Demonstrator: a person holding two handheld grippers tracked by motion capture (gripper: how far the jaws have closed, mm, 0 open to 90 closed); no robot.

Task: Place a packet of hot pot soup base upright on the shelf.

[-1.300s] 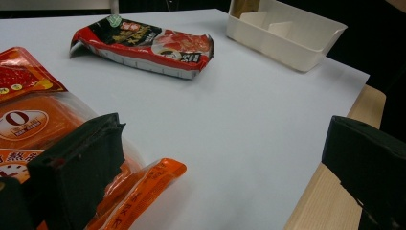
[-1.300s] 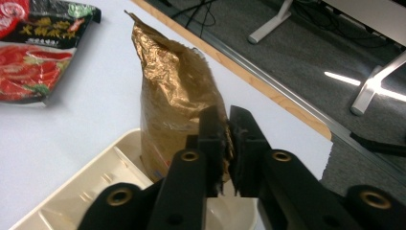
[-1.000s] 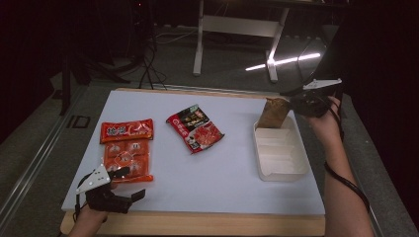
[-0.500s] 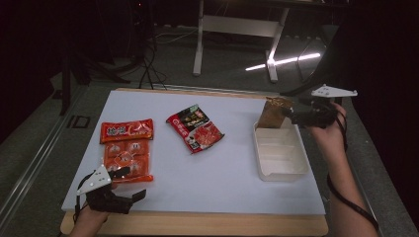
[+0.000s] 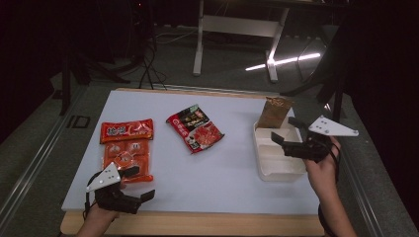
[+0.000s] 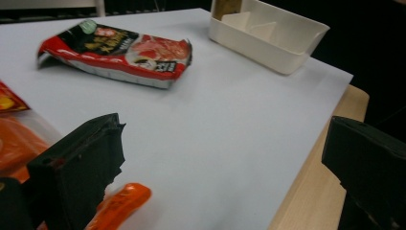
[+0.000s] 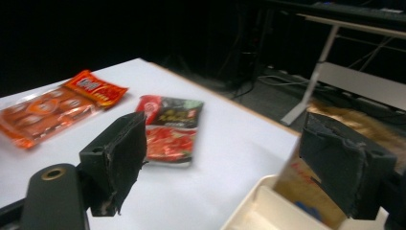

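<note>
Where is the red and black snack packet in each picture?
High view: red and black packet lies mid-table, left of the white tray.
Left gripper view: upper left, tray at upper right.
Right gripper view: centre, tray at bottom right.
Shared landmark: the white tray.

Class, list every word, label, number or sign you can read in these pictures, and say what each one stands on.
"ID": dark letters on the grey floor strip left of the table.
Orange-red flat snack packet: white characters along its top, too blurred to read.
Red-and-black food pouch: print too small to read.
Brown upright packet in the cream plastic bin: nothing legible.
</note>
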